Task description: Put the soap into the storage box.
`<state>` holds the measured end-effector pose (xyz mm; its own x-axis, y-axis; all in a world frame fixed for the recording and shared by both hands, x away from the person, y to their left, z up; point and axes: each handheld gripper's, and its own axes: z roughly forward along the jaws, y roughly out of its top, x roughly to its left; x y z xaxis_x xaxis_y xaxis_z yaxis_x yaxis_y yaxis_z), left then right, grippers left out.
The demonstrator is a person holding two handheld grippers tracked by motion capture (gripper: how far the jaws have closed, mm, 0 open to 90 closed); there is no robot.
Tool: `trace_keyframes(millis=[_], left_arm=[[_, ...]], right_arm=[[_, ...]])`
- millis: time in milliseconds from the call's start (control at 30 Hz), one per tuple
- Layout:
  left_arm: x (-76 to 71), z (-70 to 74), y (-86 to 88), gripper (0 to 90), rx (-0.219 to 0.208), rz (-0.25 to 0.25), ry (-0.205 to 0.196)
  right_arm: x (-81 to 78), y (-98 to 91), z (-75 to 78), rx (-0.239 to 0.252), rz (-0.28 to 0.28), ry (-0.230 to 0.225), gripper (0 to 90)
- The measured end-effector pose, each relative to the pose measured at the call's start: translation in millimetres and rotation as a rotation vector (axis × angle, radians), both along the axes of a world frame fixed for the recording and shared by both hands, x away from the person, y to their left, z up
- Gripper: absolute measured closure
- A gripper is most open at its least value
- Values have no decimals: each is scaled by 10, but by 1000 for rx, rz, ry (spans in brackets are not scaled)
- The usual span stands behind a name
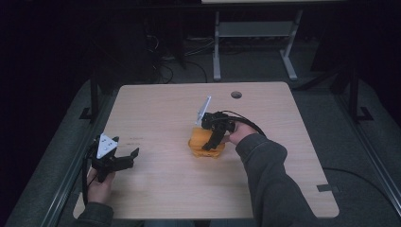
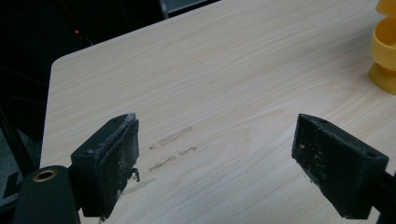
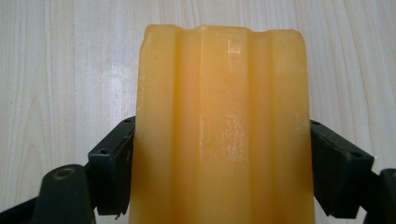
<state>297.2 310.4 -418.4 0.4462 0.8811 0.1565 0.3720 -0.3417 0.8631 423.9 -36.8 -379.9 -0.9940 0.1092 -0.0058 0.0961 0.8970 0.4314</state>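
The yellow block (image 1: 206,143) sits near the middle of the bench (image 1: 161,189). The right gripper (image 1: 213,140) comes down over the block, one jaw pressed on each side, pinching it. The left gripper (image 1: 126,158) waits well away to the block's left, jaws spread wide, holding nothing.

The surface (image 1: 161,113) is a light wood-grain top with rounded corners; a round cable hole (image 1: 236,94) sits near its 12 o'clock edge and a small notch (image 1: 328,187) at about 4 o'clock. Faint scuff marks (image 2: 173,149) lie toward 9 o'clock. Beyond 12 o'clock, grey table legs (image 1: 217,47) stand on the dark floor (image 1: 255,71) beside loose cables (image 1: 163,71).
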Motion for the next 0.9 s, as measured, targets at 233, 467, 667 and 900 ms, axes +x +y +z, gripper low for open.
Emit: trace_keyframes(millis=[233,467,667,900], left_arm=[[-1,2,4,141,1,1,2],[-2,2,6,141,1,0,1],[-2,3,6,141,3,-1,1],[-2,3,9,141,1,1,1]], right_arm=[[6,16,-17,-2,-1,2,207],[6,29,-24,3,0,0,206],[4,41,-36,4,-2,2,206],[7,54,-48,6,4,4,206]])
